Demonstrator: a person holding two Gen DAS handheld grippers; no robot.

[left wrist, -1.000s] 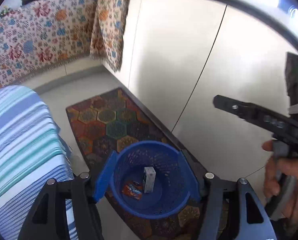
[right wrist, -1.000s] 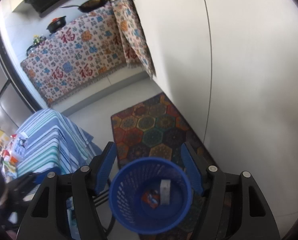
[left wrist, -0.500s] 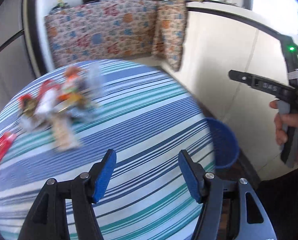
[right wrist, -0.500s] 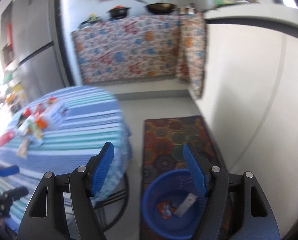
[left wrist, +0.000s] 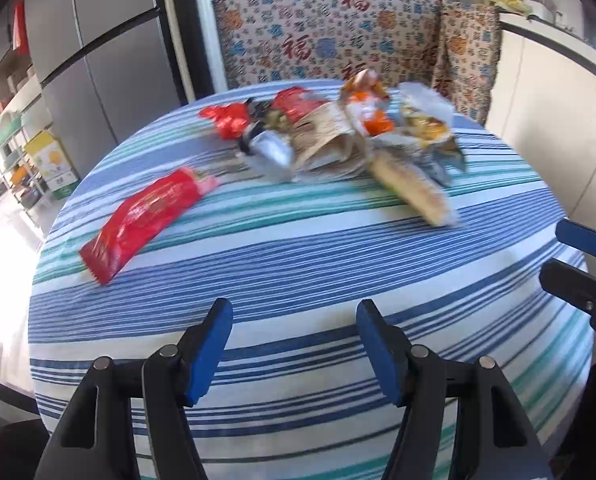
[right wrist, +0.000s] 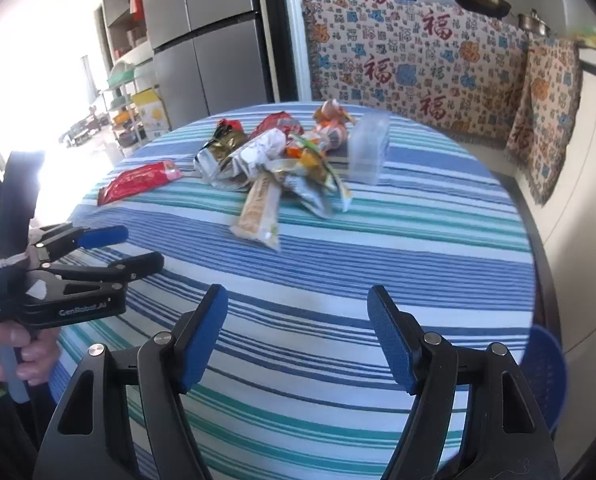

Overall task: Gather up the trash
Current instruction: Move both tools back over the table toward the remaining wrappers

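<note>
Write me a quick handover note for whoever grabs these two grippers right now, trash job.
Left gripper: jaws open, empty, above the near part of the striped table.
Right gripper: jaws open, empty, also over the table's near edge.
Trash: red wrapper lies alone to the left; wrapper pile mid-table; long tan packet nearest; clear cup on the pile's right.
Blue bin on the floor, right of the table.
Done: nothing visible here.
Left: everything on the table.
</note>
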